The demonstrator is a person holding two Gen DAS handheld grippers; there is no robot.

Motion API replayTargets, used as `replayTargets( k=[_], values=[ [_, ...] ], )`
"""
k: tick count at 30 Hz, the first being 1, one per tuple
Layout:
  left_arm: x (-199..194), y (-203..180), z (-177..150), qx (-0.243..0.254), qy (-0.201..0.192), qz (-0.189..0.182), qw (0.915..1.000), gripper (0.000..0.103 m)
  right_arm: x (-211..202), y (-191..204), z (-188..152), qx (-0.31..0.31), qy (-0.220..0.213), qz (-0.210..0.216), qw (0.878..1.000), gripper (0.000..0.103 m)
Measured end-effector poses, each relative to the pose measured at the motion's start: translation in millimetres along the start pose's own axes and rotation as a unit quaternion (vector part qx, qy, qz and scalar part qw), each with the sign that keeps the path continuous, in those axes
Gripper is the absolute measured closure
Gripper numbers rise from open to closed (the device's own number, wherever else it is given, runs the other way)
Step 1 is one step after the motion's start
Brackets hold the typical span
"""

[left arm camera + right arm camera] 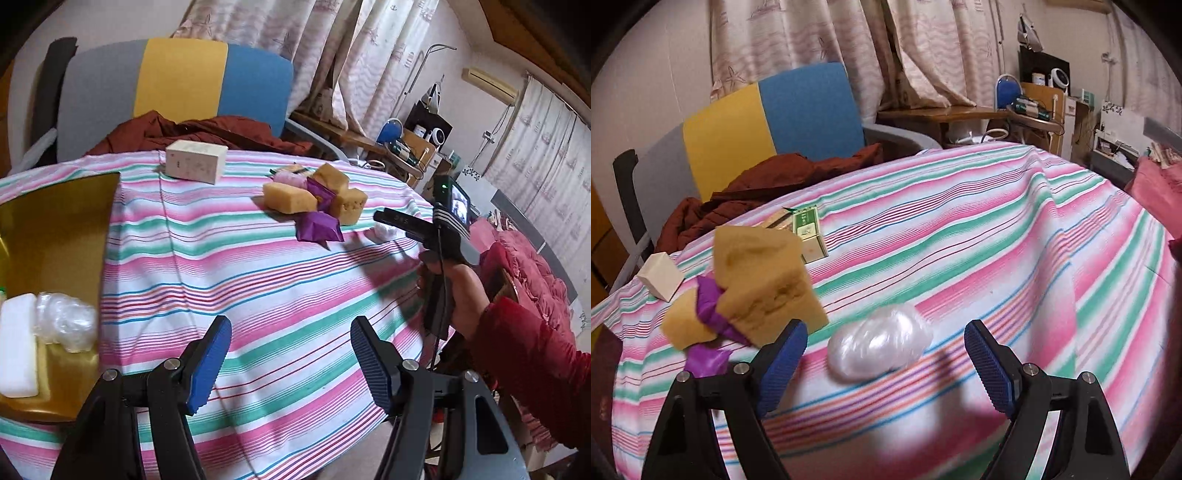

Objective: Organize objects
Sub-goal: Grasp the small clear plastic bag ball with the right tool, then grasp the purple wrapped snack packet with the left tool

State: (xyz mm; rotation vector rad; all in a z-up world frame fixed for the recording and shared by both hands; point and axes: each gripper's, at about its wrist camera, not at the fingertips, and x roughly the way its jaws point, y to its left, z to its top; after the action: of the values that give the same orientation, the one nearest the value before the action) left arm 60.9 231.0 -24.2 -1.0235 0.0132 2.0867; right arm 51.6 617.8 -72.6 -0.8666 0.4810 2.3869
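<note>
My left gripper (291,354) is open and empty above the striped tablecloth (258,280). A gold tray (55,236) at the left holds a white block (16,354) and a clear plastic wad (64,325). Farther off lie yellow sponges (290,197), purple wrappers (319,225) and a white box (195,161). My right gripper (886,358) is open, with a clear plastic wad (879,345) on the cloth between and just beyond its fingers. A yellow sponge (761,280), purple wrapper (711,302) and green-and-tan box (807,230) lie to its left. The right gripper also shows in the left wrist view (384,218).
A chair with grey, yellow and blue back (177,85) stands behind the table with a dark red garment (199,133) on it. A red bedcover (524,266) lies at the right. Curtains and a cluttered desk (1027,110) are behind. The table's edge drops away at the right.
</note>
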Motion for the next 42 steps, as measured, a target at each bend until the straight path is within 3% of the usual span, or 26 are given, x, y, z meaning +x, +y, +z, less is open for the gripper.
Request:
replayTargets(
  k=[2, 6, 10, 21, 30, 37, 41, 42],
  values=[
    [7, -2, 4, 0.000, 0.006, -0.002, 1.0000, 0.035, 7, 0, -1, -0.001, 0.011, 0.006, 1.000, 0.020],
    [23, -8, 13, 0.005, 0.015, -0.007, 0.9999, 0.035, 20, -4, -5, 0.005, 0.033, 0.012, 0.999, 0.039],
    [42, -15, 21, 0.014, 0.025, -0.011, 0.9995, 0.035, 18, -7, -10, 0.014, 0.029, 0.022, 0.999, 0.045],
    [120, -38, 57, 0.022, 0.060, -0.024, 0.9977, 0.035, 12, 2, -22, -0.005, 0.015, 0.021, 1.000, 0.048],
    [174, -41, 100, 0.005, 0.055, -0.034, 0.9979, 0.034, 13, -3, -23, 0.004, 0.012, 0.024, 1.000, 0.048],
    [213, -52, 101, 0.068, 0.066, 0.002, 0.9955, 0.034, 15, -2, -24, 0.004, 0.009, 0.021, 1.000, 0.048],
    [215, -56, 99, 0.086, 0.064, 0.000, 0.9943, 0.035, 15, -3, -23, 0.006, 0.008, 0.022, 1.000, 0.048],
    [214, -55, 99, 0.084, 0.061, -0.002, 0.9946, 0.040, 15, -2, -23, 0.006, 0.008, 0.022, 1.000, 0.048]
  ],
)
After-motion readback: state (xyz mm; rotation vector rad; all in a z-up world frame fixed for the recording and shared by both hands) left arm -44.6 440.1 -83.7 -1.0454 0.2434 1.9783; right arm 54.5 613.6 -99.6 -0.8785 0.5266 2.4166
